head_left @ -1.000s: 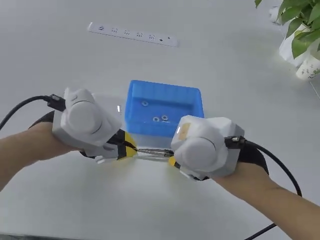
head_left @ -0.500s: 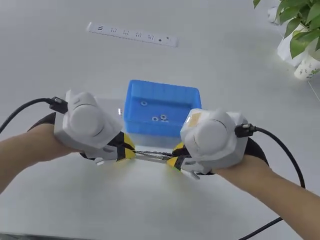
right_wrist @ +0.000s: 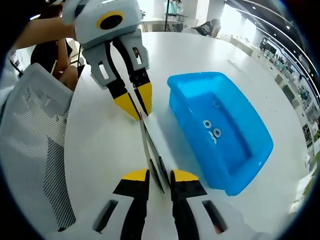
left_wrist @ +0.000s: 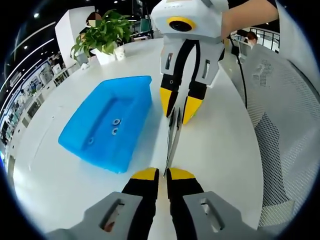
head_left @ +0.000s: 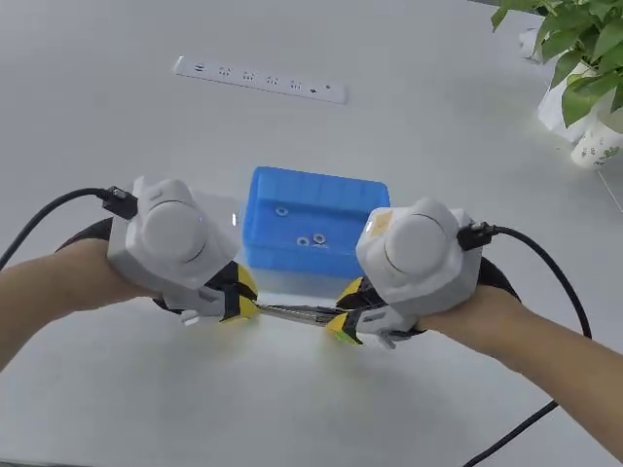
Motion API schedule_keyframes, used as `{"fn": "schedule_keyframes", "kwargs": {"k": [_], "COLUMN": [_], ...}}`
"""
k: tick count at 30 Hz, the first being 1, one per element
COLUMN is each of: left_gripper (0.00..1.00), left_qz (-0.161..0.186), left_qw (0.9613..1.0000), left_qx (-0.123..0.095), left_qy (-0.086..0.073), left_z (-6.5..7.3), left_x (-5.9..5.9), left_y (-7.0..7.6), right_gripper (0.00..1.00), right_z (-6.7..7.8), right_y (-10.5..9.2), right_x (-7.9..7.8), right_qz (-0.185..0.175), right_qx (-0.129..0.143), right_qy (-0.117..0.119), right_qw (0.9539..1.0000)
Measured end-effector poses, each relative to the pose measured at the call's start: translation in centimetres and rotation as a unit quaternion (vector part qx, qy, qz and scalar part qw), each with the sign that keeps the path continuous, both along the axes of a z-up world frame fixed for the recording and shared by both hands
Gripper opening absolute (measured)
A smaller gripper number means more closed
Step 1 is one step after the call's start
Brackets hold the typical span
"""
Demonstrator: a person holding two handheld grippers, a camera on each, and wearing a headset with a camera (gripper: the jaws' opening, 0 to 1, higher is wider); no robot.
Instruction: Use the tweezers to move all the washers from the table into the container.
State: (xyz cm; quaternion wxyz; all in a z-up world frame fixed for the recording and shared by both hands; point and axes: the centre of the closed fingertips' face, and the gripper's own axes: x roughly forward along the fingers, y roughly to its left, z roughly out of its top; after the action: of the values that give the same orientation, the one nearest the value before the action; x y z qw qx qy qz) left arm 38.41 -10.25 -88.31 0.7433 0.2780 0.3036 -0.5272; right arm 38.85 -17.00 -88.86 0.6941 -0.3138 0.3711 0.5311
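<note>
Left tongs (left_wrist: pixel 163 175) pinched one end of slim metal tweezers (left_wrist: pixel 172 135) | right tongs (right_wrist: pixel 154 176) pinched the other | three small metal washers (head_left: pixel 304 240) lay inside blue rectangular plastic container (head_left: pixel 292 261), mid white counter (head_left: pixel 438 117)

Head view: tweezers (head_left: pixel 292 311) ends hidden inside left gripper (head_left: pixel 243 297) & right gripper (head_left: pixel 342 321); potted plant (head_left: pixel 574 44) cut by rt edge; container (head_left: pixel 316 180) near wall partly covered.

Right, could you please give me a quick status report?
Left gripper and right gripper both shut on the tweezers, one end each. Three washers lie in the blue container. Nothing seen in the way.
</note>
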Motion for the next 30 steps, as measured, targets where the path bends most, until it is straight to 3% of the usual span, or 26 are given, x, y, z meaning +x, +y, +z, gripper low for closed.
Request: {"fn": "schedule_keyframes", "kwargs": {"k": [3, 6, 8, 11, 13, 14, 15, 16, 18, 21, 24, 25, 27, 30], "left_gripper": [0.11, 0.14, 0.15, 0.15, 0.14, 0.13, 0.12, 0.12, 0.12, 0.12, 0.12, 0.13, 0.15, 0.18], "left_qz": [0.014, 0.051, 0.077, 0.129, 0.169, 0.196, 0.220, 0.240, 0.263, 0.303, 0.329, 0.343, 0.349, 0.352], "left_qw": [0.9999, 0.9983, 0.9954, 0.9877, 0.9787, 0.9719, 0.9656, 0.9597, 0.9485, 0.9353, 0.9246, 0.9166, 0.9060, 0.8980], "left_qx": [-0.003, -0.027, -0.057, -0.089, -0.112, -0.108, -0.113, -0.124, -0.148, -0.162, -0.174, -0.190, -0.225, -0.251], "left_qy": [-0.007, -0.006, -0.001, -0.008, -0.033, -0.074, -0.081, -0.077, -0.095, -0.084, -0.082, -0.079, -0.080, -0.081], "left_z": [0.6, 1.4, 2.3, 3.8, 5.3, 6.4, 6.9, 7.3, 8.8, 9.4, 10.0, 10.5, 11.7, 12.8], "left_x": [0.1, -0.1, -0.8, -1.6, -1.9, -1.7, -1.9, -2.3, -3.6, -5.5, -7.1, -7.7, -8.4, -9.2], "left_y": [0.5, 1.3, 1.7, 2.9, 3.9, 5.1, 5.7, 6.0, 6.7, 7.7, 8.2, 8.1, 7.3, 6.5], "right_gripper": [0.18, 0.18, 0.17, 0.17, 0.17, 0.17, 0.17, 0.16, 0.16, 0.16, 0.16, 0.16, 0.16, 0.17], "right_z": [0.8, 1.8, 2.6, 3.9, 5.2, 5.6, 6.0, 6.2, 6.8, 7.9, 9.6, 10.1, 11.2, 12.5], "right_y": [-0.1, -0.8, -1.6, -2.8, -4.0, -4.4, -5.1, -5.3, -6.5, -7.6, -8.3, -8.4, -8.8, -8.9], "right_x": [0.0, -0.1, -0.3, -0.7, -1.2, -1.3, -1.4, -1.4, -1.6, -2.0, -2.2, -2.4, -2.9, -4.3], "right_qz": [-0.015, -0.035, -0.050, -0.078, -0.106, -0.118, -0.135, -0.140, -0.164, -0.202, -0.243, -0.253, -0.274, -0.275], "right_qx": [0.017, 0.039, 0.054, 0.082, 0.105, 0.110, 0.114, 0.115, 0.115, 0.134, 0.173, 0.189, 0.210, 0.224], "right_qy": [-0.006, -0.023, -0.040, -0.060, -0.075, -0.081, -0.087, -0.089, -0.107, -0.114, -0.123, -0.122, -0.128, -0.138], "right_qw": [0.9997, 0.9984, 0.9965, 0.9918, 0.9860, 0.9837, 0.9803, 0.9794, 0.9740, 0.9635, 0.9464, 0.9410, 0.9298, 0.9247]}}
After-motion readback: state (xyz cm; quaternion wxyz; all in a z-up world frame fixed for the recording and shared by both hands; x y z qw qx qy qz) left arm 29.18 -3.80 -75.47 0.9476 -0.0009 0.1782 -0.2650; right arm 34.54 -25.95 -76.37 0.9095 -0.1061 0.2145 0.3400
